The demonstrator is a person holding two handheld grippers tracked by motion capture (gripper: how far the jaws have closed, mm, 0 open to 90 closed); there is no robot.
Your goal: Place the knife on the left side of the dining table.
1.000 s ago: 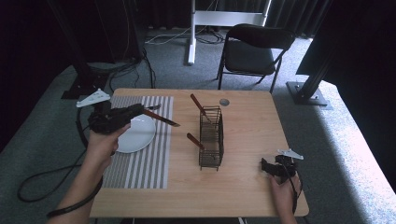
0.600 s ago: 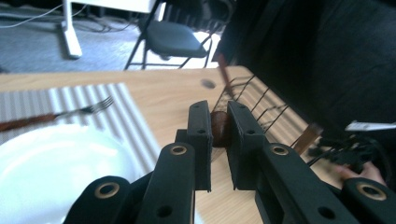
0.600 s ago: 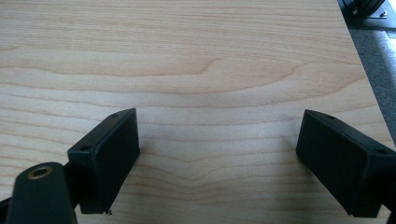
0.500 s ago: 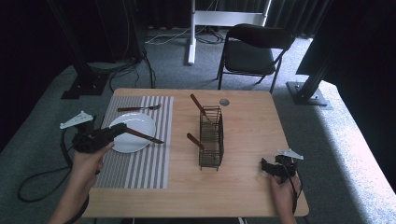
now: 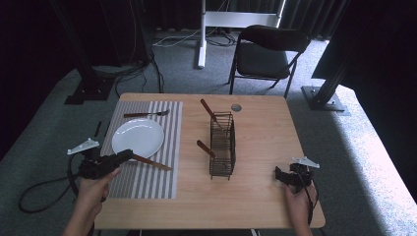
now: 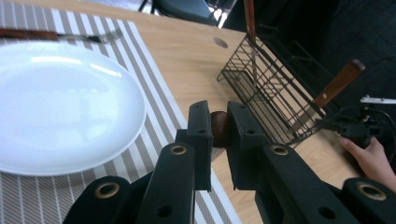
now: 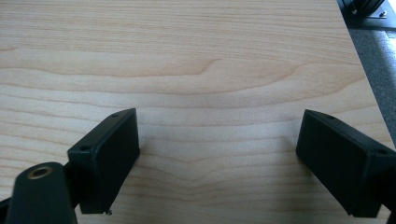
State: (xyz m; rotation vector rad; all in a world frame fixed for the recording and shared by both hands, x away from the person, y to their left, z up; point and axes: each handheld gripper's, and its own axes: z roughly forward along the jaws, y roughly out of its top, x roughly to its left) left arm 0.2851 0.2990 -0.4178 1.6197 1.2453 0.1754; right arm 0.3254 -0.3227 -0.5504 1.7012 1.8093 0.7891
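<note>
My left gripper (image 5: 118,158) is clamped narrowly on the brown wooden handle of a knife (image 5: 150,162), whose end shows between the jaws in the left gripper view. The blade runs ahead of the jaws over the striped placemat (image 5: 162,142), just beside the white plate (image 5: 137,137), probably to be laid opposite the fork (image 5: 146,114). My right gripper (image 5: 287,177) rests wide and empty on the bare table (image 5: 260,132), well apart from the wire cutlery basket (image 5: 223,145).
</note>
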